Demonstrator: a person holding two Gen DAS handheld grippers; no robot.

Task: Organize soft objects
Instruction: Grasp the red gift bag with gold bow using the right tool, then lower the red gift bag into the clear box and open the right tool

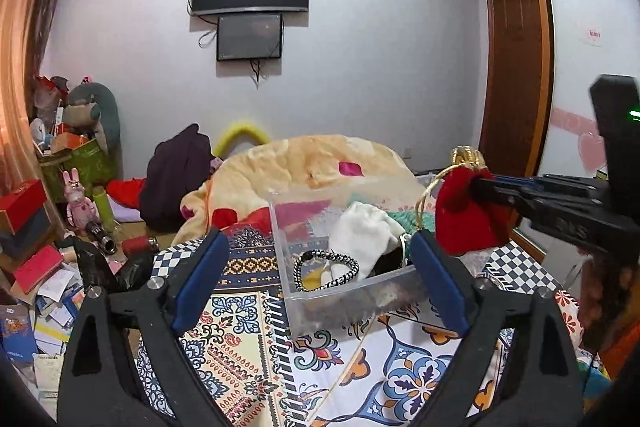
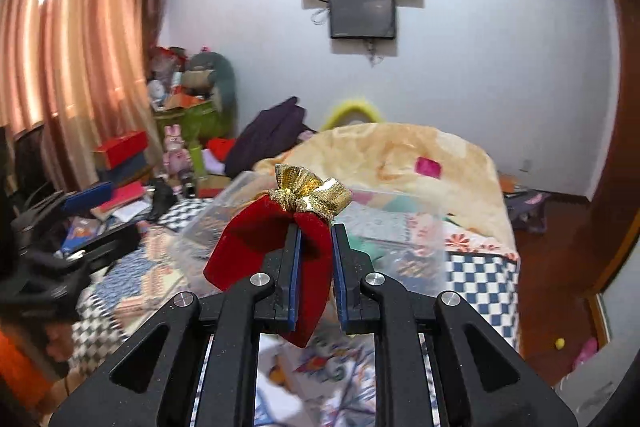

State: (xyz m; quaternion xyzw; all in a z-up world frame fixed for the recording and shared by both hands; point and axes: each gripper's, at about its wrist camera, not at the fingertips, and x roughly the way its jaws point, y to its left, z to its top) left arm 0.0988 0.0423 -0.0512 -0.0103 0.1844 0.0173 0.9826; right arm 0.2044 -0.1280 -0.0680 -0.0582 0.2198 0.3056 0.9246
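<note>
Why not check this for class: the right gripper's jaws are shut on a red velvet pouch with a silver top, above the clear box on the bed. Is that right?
One detail is wrong: the red velvet pouch has a gold top, not silver, as the right wrist view shows. The rest stands: the right gripper is shut on it above the clear box on the bed.

right gripper (image 2: 315,231): clamped on the red pouch, jaws nearly together
red velvet pouch (image 2: 256,247): pinched between the blue pads, gold ruffled top (image 2: 310,191) poking up past the fingertips
clear plastic bin (image 2: 400,227): right behind the pouch, sitting on the patterned bedspread (image 2: 480,271)
left gripper (image 2: 72,259): black, at the left edge, blurry
peach blanket (image 2: 400,151): bunched up further back
</note>
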